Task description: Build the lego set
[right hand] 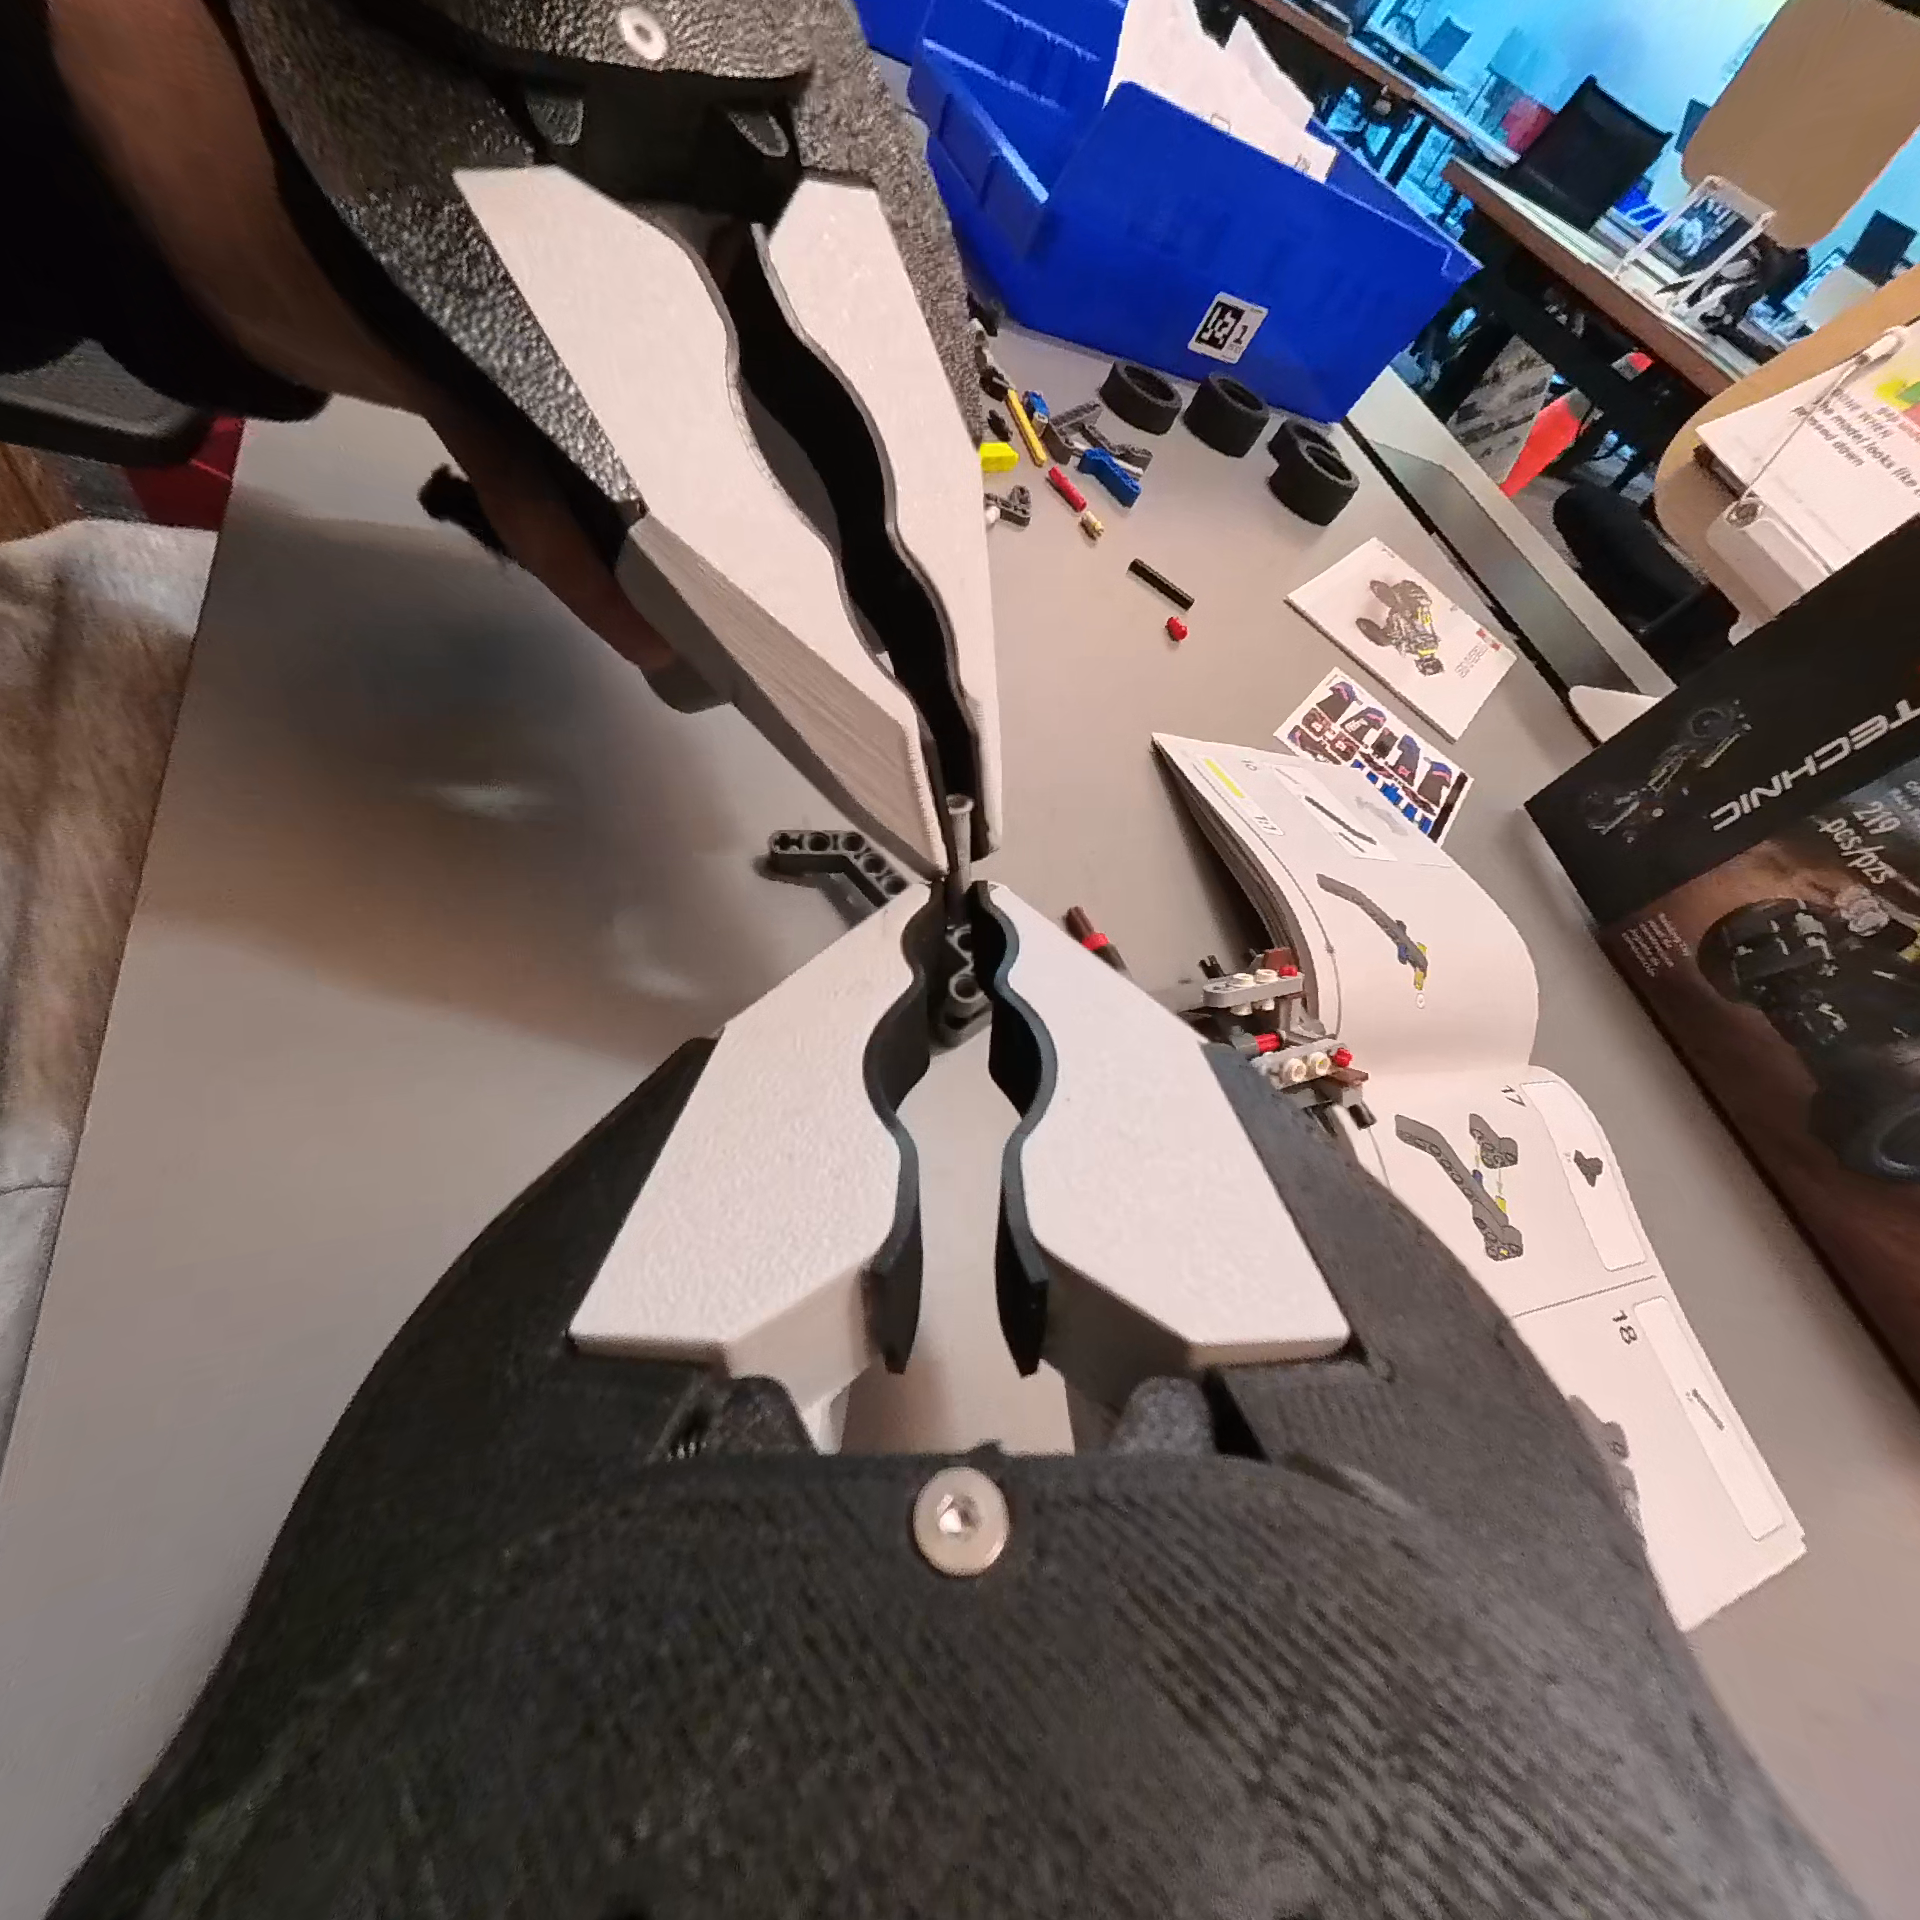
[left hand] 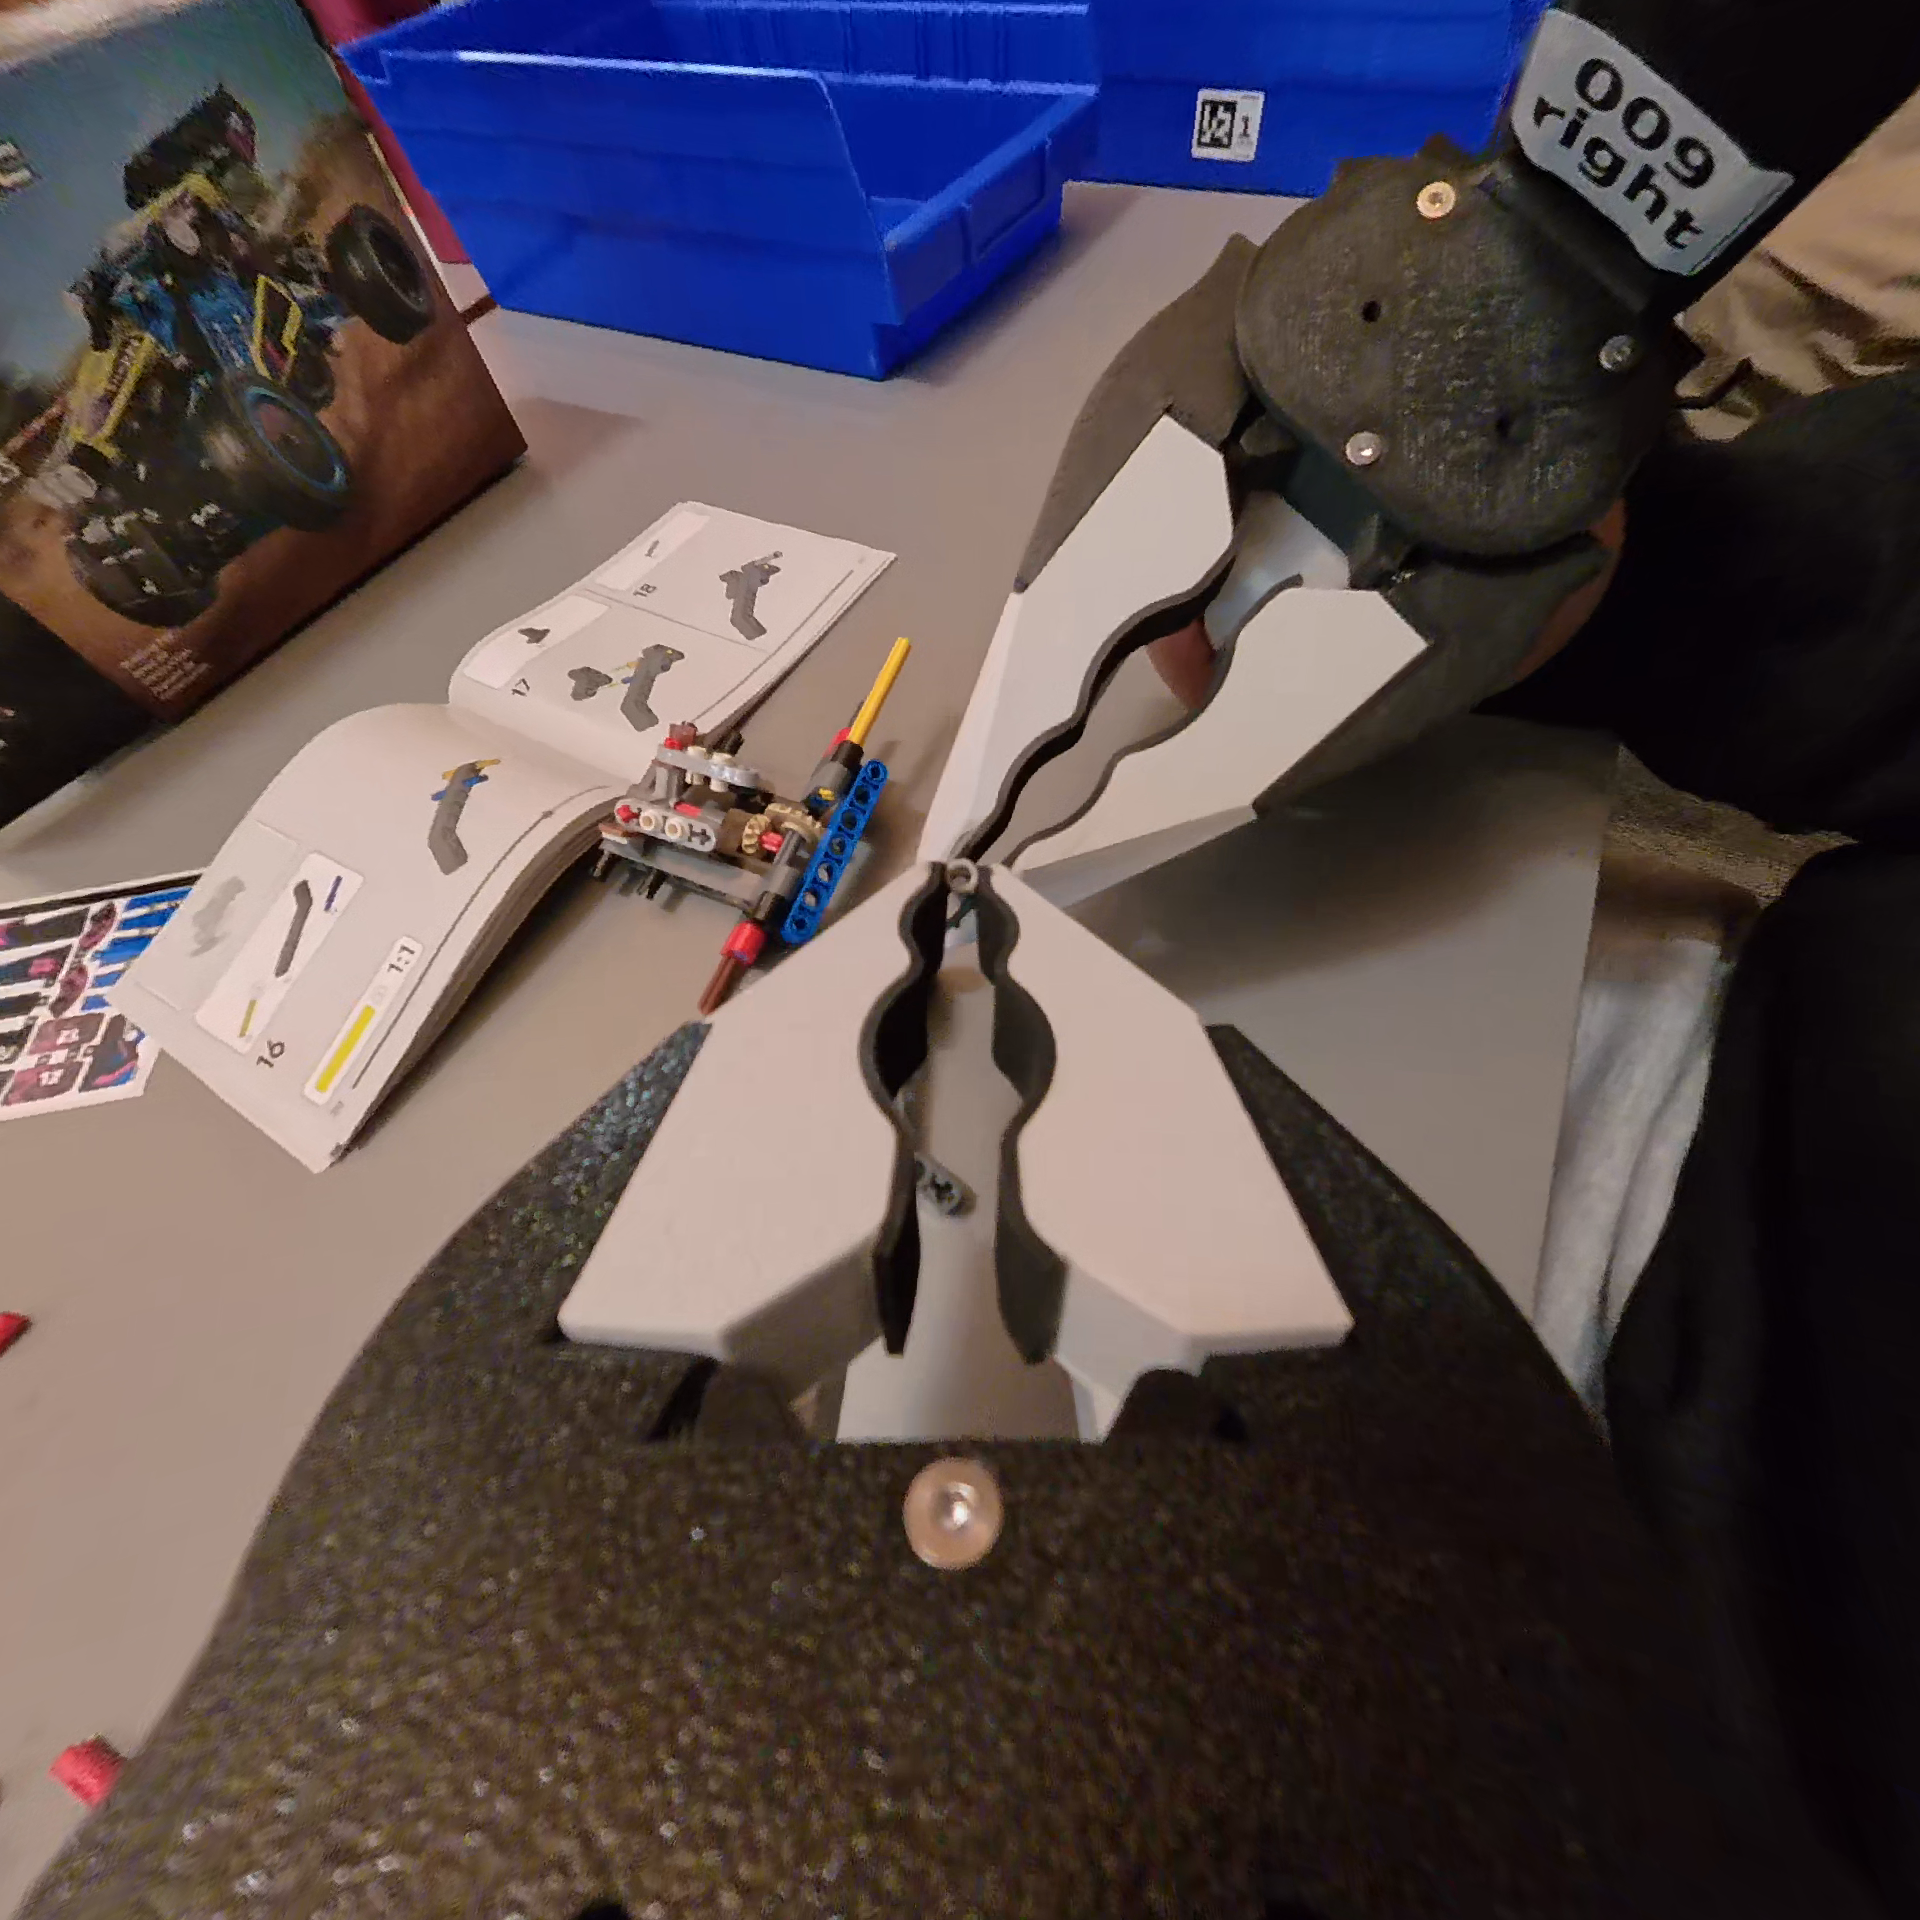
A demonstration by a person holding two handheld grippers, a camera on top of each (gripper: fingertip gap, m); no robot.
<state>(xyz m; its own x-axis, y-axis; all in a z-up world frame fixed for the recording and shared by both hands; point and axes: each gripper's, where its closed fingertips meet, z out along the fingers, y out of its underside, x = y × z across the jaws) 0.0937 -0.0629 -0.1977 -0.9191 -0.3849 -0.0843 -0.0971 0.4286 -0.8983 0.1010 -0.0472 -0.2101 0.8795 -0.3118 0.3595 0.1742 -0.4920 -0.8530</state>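
A thin grey Lego pin (right hand: 958, 844) stands pinched at the tips of the left claw (right hand: 961, 831), which reaches down from the upper left of the right wrist view with its fingers nearly closed on it; the pin's lower end meets a small dark grey Lego beam with round holes (right hand: 961, 971) clamped between the narrowly parted fingers of the right claw (right hand: 961, 925) at the frame's centre. In the left wrist view the same pin (left hand: 961, 873) shows at the tips of the left claw (left hand: 961, 883), tip to tip with the right claw (left hand: 982, 831) coming from the upper right. Blue plastic bins (left hand: 727, 177) fill the top of that view; what they hold cannot be seen. The half-built grey, blue and red Lego chassis with a yellow axle (left hand: 748, 821) lies on the grey worktop (left hand: 260, 1351) just left of the claw tips, against the open white instruction booklet (left hand: 436, 831). The printed set box (left hand: 208, 343) stands at upper left, and a coloured sticker sheet (left hand: 62, 987) lies at the left edge. In the right wrist view, a bent dark grey beam (right hand: 831, 857) lies left of the tips, loose small bricks (right hand: 1070, 457) and black rubber tyres (right hand: 1226, 410) sit toward the top near the bins (right hand: 1195, 239), and a small leaflet (right hand: 1403, 634) lies to the right.
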